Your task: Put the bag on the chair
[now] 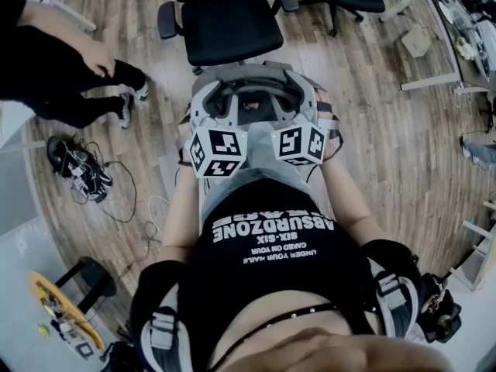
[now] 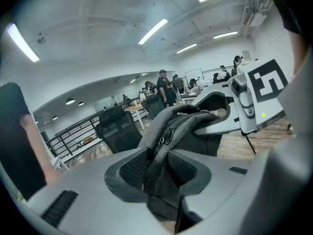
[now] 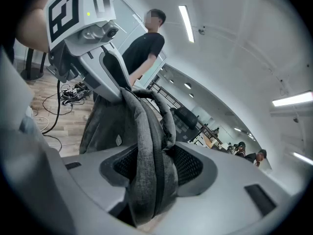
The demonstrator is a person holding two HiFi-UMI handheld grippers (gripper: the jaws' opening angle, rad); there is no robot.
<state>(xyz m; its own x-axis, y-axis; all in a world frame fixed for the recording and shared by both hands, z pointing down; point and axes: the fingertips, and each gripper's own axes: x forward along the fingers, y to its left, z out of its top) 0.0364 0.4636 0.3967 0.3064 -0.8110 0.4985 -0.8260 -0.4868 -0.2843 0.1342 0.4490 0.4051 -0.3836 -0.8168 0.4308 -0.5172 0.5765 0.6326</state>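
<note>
Left tool (image 2: 157, 170) and right tool (image 3: 157, 169) each clamp bag (image 2: 182, 117) fabric; I'd carry it level over chair (image 1: 231, 23), upper centre, before releasing.

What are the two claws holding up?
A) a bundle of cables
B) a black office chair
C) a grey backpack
C: the left claw and the right claw each pinch grey fabric of the grey backpack between their jaws.

Side by side — the left hand-held gripper (image 1: 219, 103) and the right hand-held gripper (image 1: 297, 101), near the black chair (image 1: 232, 23).
</note>
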